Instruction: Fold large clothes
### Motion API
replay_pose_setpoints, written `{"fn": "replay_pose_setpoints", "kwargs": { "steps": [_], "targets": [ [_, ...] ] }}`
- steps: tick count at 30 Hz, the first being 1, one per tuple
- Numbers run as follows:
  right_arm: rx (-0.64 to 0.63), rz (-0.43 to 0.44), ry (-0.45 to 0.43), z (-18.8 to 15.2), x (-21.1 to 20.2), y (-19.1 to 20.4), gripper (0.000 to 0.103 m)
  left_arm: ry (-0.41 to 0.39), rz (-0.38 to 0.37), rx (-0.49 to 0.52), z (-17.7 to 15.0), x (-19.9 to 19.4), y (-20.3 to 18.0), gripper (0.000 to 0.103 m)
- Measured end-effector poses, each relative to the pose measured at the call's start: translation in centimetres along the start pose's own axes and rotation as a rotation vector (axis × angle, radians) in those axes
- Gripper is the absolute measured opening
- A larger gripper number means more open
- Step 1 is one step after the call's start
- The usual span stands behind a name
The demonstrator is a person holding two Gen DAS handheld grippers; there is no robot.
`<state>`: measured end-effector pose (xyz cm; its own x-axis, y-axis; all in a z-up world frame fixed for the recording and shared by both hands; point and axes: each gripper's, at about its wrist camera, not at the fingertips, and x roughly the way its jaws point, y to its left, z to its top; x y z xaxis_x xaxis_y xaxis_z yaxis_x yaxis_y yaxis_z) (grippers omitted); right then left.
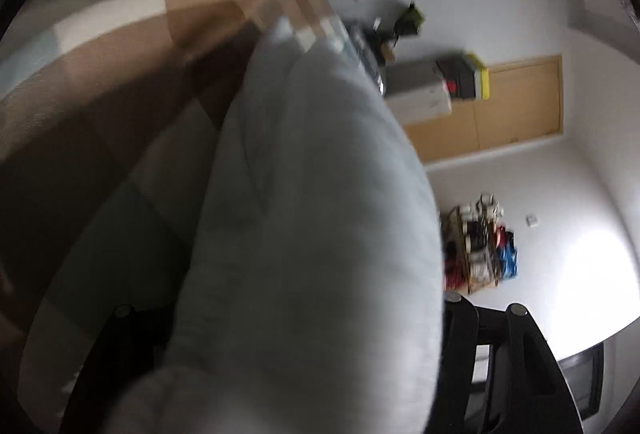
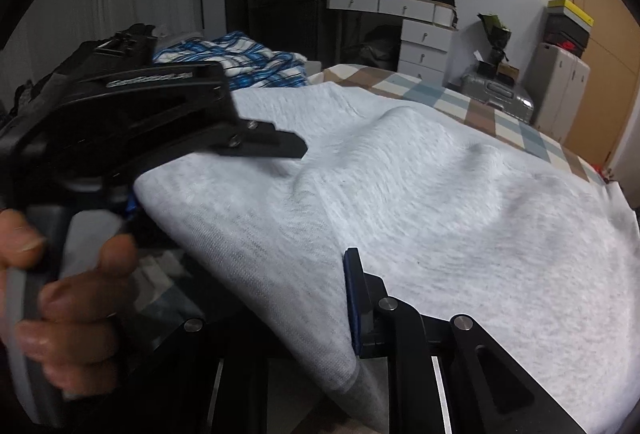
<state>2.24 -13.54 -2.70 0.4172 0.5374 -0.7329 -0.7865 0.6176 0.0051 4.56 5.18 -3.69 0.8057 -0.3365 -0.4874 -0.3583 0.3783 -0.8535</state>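
A large light grey sweatshirt (image 2: 420, 193) lies spread over the bed, with its near edge lifted into a thick fold. My right gripper (image 2: 312, 274) is shut on that fold; its blue-padded right finger (image 2: 354, 298) presses the cloth, and the other finger is hidden under it. In the left wrist view a bulging fold of the sweatshirt (image 1: 312, 193) fills the space between the spread fingers of my left gripper (image 1: 288, 310), which stands open around it. The right wrist view shows a hand (image 2: 68, 294) holding the left gripper, one black finger (image 2: 276, 145) lying over the cloth.
The bed has a brown, white and blue checked cover (image 2: 440, 93). A blue plaid blanket (image 2: 240, 61) is bunched at its far side. Beyond the bed stand white drawers (image 2: 420, 41), a silver suitcase (image 2: 500, 93), a white case with stacked boxes (image 2: 560, 73) and a wooden door (image 1: 520, 101).
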Motion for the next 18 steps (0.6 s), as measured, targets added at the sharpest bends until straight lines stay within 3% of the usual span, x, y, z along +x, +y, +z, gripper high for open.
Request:
{"fn": "replay_pose_setpoints", "kwargs": {
  "steps": [1,2,5,9,11,13,16,18],
  "targets": [
    [0.000,0.003,0.000,-0.3,-0.2,0.2,0.018,-0.019,0.031,0.041,-0.2,-0.2,-0.6,0.039],
    [-0.004,0.004,-0.002,-0.5,-0.3,0.2,0.018,-0.036,0.066,0.098,-0.5,-0.3,-1.3,0.026],
    [-0.004,0.043,0.009,-0.2,-0.5,-0.1,0.029,-0.073,0.098,0.191,-0.6,-0.8,-2.4,0.015],
    [0.004,0.155,0.009,-0.1,-2.4,-1.8,0.049,-0.107,0.109,0.297,-0.5,-1.9,-3.1,0.014],
    [0.101,0.243,-0.033,-0.4,-4.1,-4.3,0.054,-0.135,0.123,0.355,-0.6,-2.7,-3.6,0.014],
    [0.204,0.272,-0.074,-0.8,-5.2,-6.7,0.057,-0.156,0.138,0.418,-1.0,-3.2,-4.1,0.014],
    [0.386,0.140,-0.129,-1.0,-6.0,-10.8,0.058,-0.161,0.153,0.480,-1.3,-3.1,-4.4,0.014],
    [0.440,0.075,-0.143,-0.9,-5.8,-12.4,0.051,-0.161,0.153,0.494,-1.4,-3.1,-4.6,0.014]
  ]
}}
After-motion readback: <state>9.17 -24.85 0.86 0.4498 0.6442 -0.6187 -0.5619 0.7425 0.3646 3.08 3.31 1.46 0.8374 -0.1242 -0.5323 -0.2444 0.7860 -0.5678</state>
